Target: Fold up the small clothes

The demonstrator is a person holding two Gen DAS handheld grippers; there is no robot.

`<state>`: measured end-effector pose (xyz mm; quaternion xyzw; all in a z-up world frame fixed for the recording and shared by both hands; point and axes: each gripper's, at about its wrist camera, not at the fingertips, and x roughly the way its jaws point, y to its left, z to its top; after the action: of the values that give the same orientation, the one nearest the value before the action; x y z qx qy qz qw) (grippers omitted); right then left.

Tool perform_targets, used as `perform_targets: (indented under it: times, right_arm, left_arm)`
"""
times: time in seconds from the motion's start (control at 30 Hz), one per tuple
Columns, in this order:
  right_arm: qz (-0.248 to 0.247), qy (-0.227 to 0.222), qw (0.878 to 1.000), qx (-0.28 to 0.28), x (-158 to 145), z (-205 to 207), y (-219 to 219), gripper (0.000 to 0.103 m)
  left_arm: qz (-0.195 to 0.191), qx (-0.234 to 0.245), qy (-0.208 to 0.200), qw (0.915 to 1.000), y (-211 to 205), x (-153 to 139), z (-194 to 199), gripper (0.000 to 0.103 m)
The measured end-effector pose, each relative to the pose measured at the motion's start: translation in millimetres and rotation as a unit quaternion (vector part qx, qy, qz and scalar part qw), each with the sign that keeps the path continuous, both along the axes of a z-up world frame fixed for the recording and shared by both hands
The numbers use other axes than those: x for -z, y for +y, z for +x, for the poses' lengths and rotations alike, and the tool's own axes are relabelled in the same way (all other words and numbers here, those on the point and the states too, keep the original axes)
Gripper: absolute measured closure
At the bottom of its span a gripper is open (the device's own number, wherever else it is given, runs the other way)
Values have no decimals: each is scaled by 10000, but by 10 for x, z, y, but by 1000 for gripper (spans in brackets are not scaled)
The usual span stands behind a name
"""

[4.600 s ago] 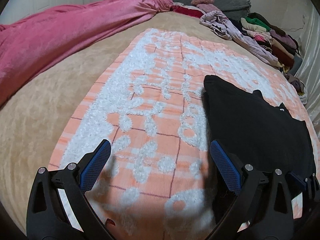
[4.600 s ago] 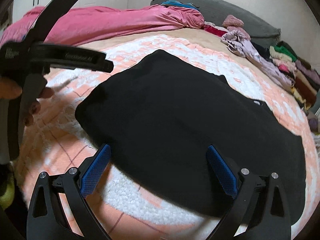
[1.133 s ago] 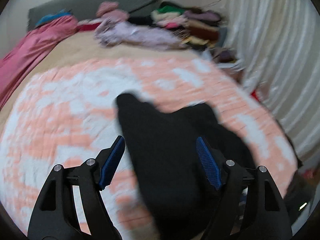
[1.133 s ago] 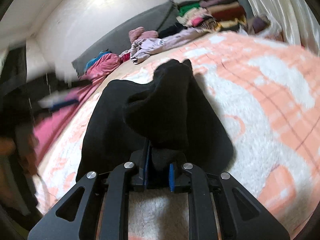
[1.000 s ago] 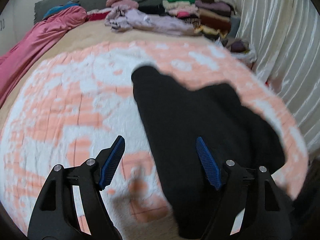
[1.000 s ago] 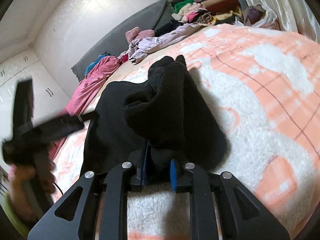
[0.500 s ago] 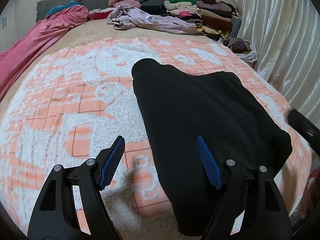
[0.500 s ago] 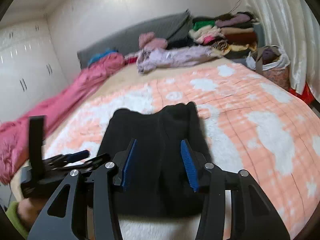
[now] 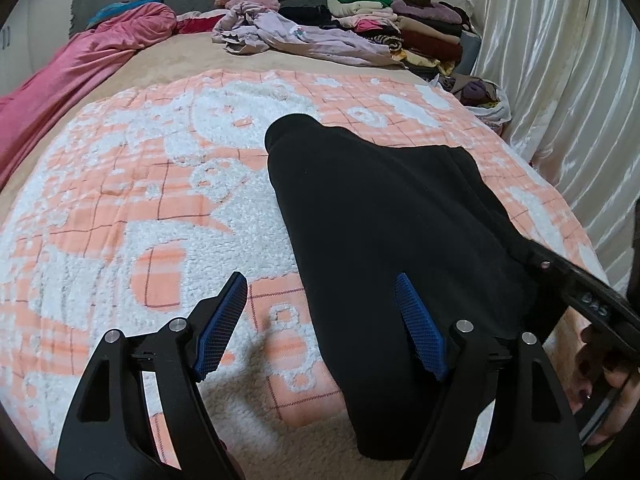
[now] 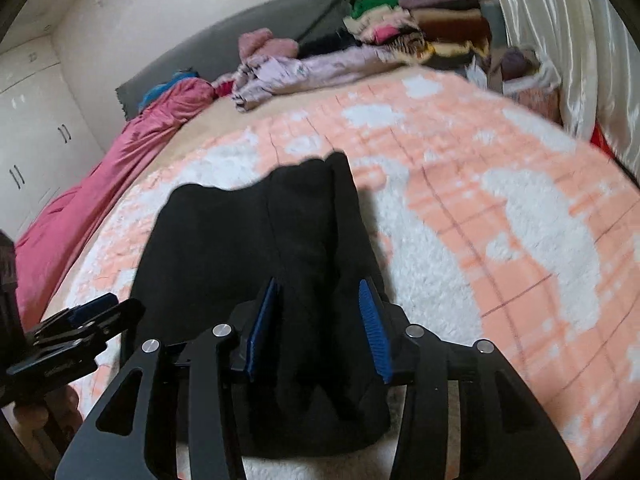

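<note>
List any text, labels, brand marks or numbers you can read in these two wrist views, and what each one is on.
None can be read.
Left gripper, seen in the right wrist view: a faint pale mark on its black body, too small and blurred to read.
Lilac garment at the head of the bed: a small coloured patch, too small to make out; it may be no text at all.
Black garment and orange-and-white blanket: no writing visible.

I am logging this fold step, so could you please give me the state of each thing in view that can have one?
black garment: folded over, lying flat on the blanket, held by neither gripper.
left gripper: open, empty.
right gripper: jaws just opened, pads clear of the cloth.
orange and white blanket: spread flat.
lilac garment: crumpled, unfolded.
stack of clothes: folded, piled.
</note>
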<state>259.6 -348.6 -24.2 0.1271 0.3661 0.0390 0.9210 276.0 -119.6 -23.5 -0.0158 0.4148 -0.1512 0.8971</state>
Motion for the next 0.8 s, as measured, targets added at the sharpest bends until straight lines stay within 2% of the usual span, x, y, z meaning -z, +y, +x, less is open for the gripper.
perform_targets:
  times: [0.17, 0.27, 0.47, 0.7, 0.8]
  right_arm:
    - [30, -334, 9994, 2, -201, -223, -35, 45]
    - [7, -463, 9989, -7, -290, -306, -37, 39]
    - [-148, -580, 9982, 49, -388, -405, -32, 23]
    - [-61, -218, 9996, 170, -276, -244, -118, 23]
    - [-51, -117, 9999, -39, -277, -11, -122, 23]
  left_arm:
    - [23, 11, -11, 10000, 15, -39, -61, 32]
    - [46, 2, -15, 10000, 20, -55, -91, 31]
    - [72, -14, -14, 10000, 45, -79, -129, 30]
    - [-91, 102, 132, 9998, 79, -56, -188, 25]
    - [-256, 194, 270, 9991, 30, -6, -181, 24]
